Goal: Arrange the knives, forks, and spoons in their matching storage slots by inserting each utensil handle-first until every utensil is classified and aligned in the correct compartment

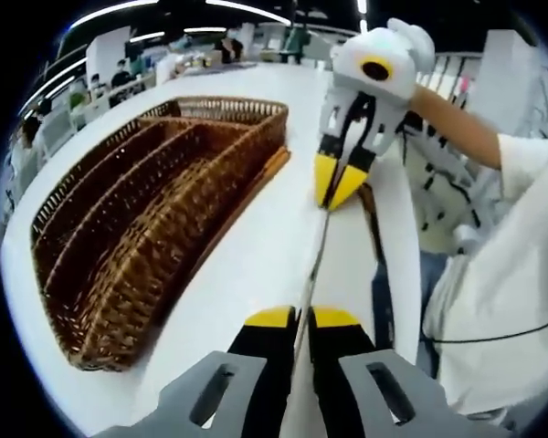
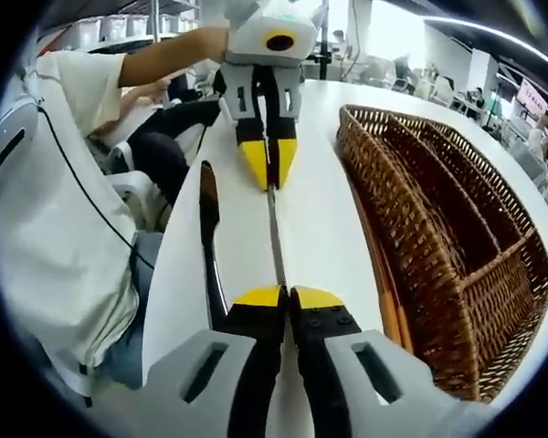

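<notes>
Wicker tray (image 1: 155, 228) beside knife (image 1: 315, 265); both grippers (image 1: 300, 319) (image 2: 288, 299) clamp it.

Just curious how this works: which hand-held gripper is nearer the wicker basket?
Right, it seems. The right hand-held gripper sits just beside the wicker basket's long side; the left hand-held gripper, gripping the same thin utensil's other end, stands farther off it.
</notes>
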